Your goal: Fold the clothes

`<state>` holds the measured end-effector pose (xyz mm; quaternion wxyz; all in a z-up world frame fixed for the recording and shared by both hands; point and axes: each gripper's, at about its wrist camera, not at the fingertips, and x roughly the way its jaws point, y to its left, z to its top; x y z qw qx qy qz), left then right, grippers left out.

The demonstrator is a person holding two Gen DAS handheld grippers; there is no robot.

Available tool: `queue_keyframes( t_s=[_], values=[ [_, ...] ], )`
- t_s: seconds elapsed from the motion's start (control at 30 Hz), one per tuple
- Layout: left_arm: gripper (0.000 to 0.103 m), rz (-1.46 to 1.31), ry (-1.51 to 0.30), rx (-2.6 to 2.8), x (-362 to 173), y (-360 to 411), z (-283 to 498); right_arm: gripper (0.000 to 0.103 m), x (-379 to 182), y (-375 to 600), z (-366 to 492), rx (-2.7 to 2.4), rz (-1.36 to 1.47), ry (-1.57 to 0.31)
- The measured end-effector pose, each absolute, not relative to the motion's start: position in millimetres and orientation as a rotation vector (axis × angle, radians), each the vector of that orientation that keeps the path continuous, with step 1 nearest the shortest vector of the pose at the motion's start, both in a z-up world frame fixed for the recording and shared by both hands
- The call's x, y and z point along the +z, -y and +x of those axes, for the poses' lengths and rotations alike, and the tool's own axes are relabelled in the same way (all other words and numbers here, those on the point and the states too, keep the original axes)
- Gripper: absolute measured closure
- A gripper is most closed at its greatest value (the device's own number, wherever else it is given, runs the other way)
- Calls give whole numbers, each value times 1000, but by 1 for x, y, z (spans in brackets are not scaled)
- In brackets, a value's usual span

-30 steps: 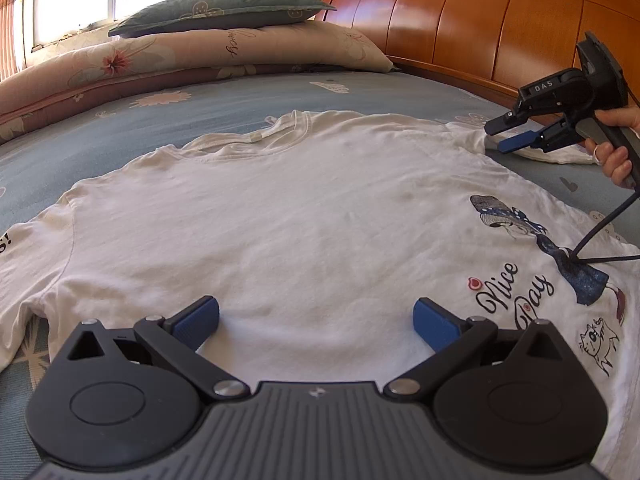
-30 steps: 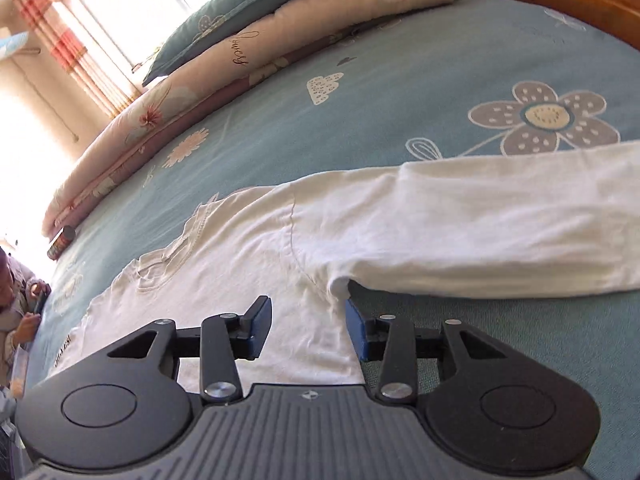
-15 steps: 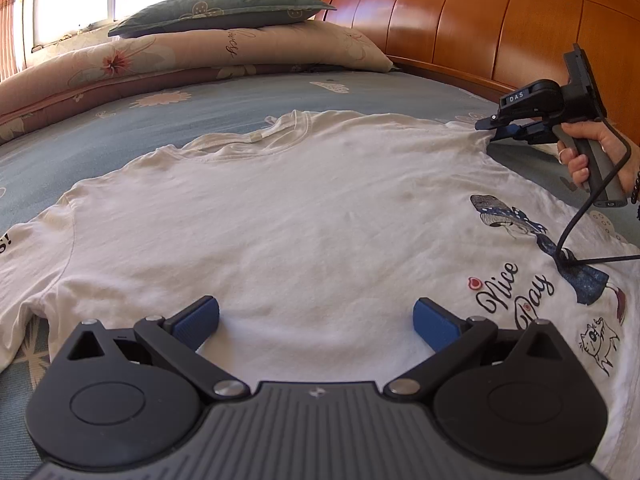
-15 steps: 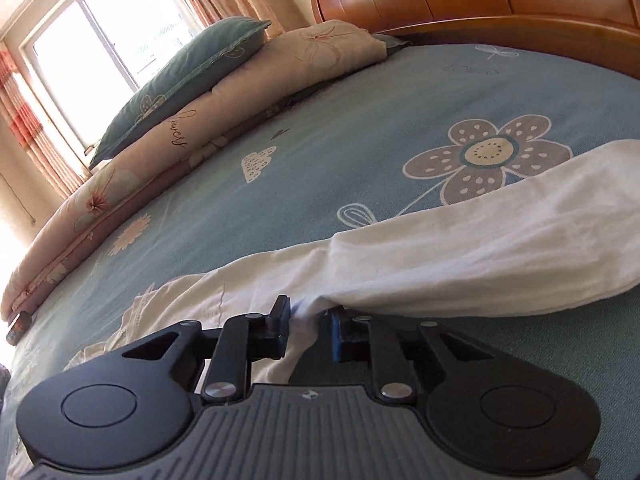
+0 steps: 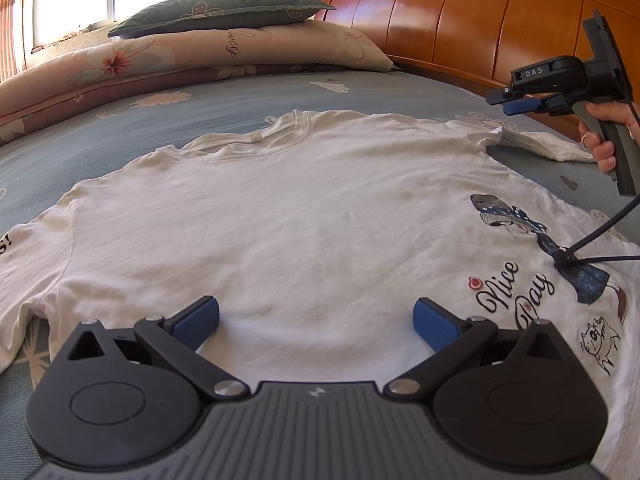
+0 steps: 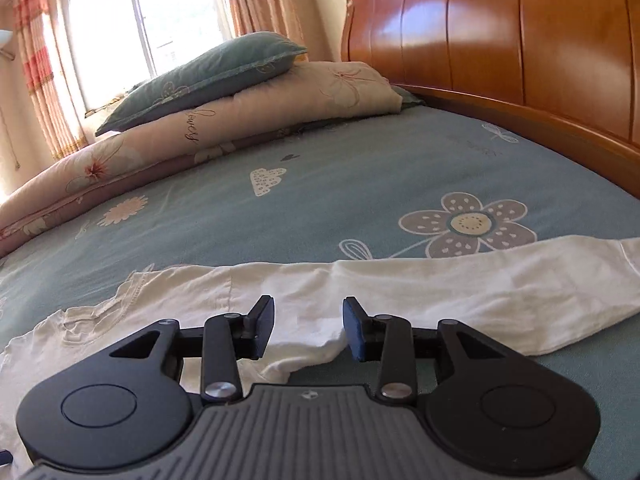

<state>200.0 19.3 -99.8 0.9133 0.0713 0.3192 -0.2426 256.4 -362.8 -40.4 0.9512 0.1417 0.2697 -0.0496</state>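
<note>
The bed (image 6: 360, 184) filled both views, its blue-green flowered sheet bare from the shirt's collar up to the folded quilt (image 5: 192, 56) and the pillow (image 5: 224, 10) under the window. The wooden headboard (image 6: 500, 40) closed off the right edge. The white T-shirt (image 5: 280, 216) lay flat, print side up, across the near half of the mattress, with one long sleeve (image 6: 480, 292) stretched out sideways toward the headboard and open sheet beyond it. A black cable (image 5: 600, 232) crossed the shirt's printed corner. The left gripper (image 5: 316, 316) hung over the shirt's lower part, jaws wide apart and empty. The right gripper (image 6: 308, 326), in a hand (image 5: 604, 140), sat above the armpit seam; its jaws had just been opening and held nothing.
</note>
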Motion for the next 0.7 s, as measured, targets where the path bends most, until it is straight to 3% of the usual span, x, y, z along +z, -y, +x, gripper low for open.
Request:
queue_keyframes(
  t_s=[0.2, 0.23, 0.37, 0.6, 0.7],
  values=[
    [1, 147, -658, -500, -100, -19, 200, 61, -77, 355, 299, -95, 364, -746],
    [1, 147, -658, -500, -100, -19, 200, 65, -85, 359, 301, -113, 375, -751],
    [1, 147, -658, -500, -100, -19, 200, 66, -87, 370, 311, -147, 367, -710],
    [1, 147, -658, -499, -100, -18, 200, 60, -55, 343, 314, -89, 205, -677],
    [1, 147, -658, -500, -100, -18, 200, 60, -67, 330, 333, -78, 126, -728]
  ],
)
